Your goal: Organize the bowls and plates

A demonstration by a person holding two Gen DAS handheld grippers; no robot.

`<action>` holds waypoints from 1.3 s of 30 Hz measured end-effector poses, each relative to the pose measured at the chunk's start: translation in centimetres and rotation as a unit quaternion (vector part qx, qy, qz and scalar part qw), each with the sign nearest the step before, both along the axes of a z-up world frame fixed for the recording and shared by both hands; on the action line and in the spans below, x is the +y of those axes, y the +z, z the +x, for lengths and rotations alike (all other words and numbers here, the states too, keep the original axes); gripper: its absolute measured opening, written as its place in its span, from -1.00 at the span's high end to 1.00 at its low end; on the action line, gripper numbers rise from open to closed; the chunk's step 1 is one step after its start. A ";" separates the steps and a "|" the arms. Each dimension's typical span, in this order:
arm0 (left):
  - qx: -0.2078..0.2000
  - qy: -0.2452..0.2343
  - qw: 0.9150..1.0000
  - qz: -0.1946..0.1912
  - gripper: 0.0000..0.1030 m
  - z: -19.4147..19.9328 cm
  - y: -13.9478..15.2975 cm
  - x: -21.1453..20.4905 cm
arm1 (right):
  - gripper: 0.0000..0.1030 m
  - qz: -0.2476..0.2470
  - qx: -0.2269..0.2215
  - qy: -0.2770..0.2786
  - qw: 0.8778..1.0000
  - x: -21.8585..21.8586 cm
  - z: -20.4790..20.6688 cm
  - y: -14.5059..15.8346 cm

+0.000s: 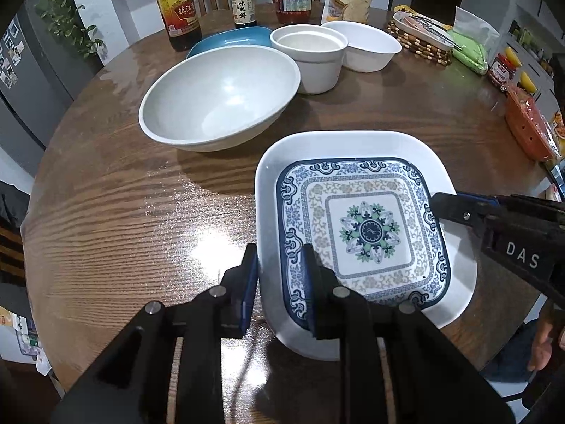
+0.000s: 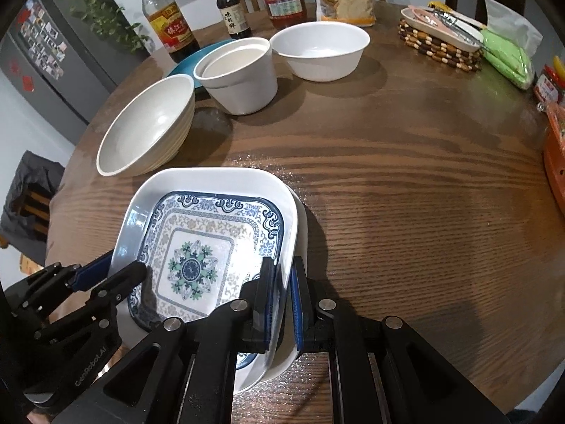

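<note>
Stacking low in both frames on the wooden table (image 1: 106, 212), the patterned square plate (image 1: 363, 229) sits inside a white square dish (image 1: 353, 141); both look glazed, stiff, slippery and breakable, best pinched at the raised rim. The right gripper (image 2: 282, 304) is clamped on their right edge. The left gripper (image 1: 279, 282) straddles the left edge, jaws narrowly apart; contact unclear. Undersides are hidden.

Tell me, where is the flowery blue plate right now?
The patterned plate sits nested in the white square dish at the near side of the table, just in front of the big white bowl in both views.
</note>
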State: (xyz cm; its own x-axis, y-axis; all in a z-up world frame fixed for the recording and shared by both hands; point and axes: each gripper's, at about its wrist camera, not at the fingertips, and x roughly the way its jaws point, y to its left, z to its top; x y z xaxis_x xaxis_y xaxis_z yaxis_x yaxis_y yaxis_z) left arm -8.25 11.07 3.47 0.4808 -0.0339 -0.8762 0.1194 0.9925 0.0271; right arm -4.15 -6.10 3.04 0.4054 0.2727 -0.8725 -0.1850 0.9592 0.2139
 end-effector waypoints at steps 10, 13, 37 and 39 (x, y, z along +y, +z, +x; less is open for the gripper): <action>-0.010 0.002 1.000 0.003 0.42 0.0 0.6 0.3 | 0.79 -0.037 -0.049 -0.001 0.998 0.0 -0.7 2.3; -0.020 0.006 1.000 -0.002 0.14 -0.2 1.3 0.8 | 0.79 -0.039 -0.077 0.007 0.996 0.5 -1.3 3.6; -0.058 0.087 0.994 -0.031 -0.88 0.3 5.2 5.9 | -0.19 -0.028 -0.168 0.023 0.985 2.9 -2.8 8.6; -0.058 0.088 0.994 -0.031 -0.92 0.3 5.3 6.1 | -0.19 -0.028 -0.169 0.023 0.985 2.9 -2.8 8.6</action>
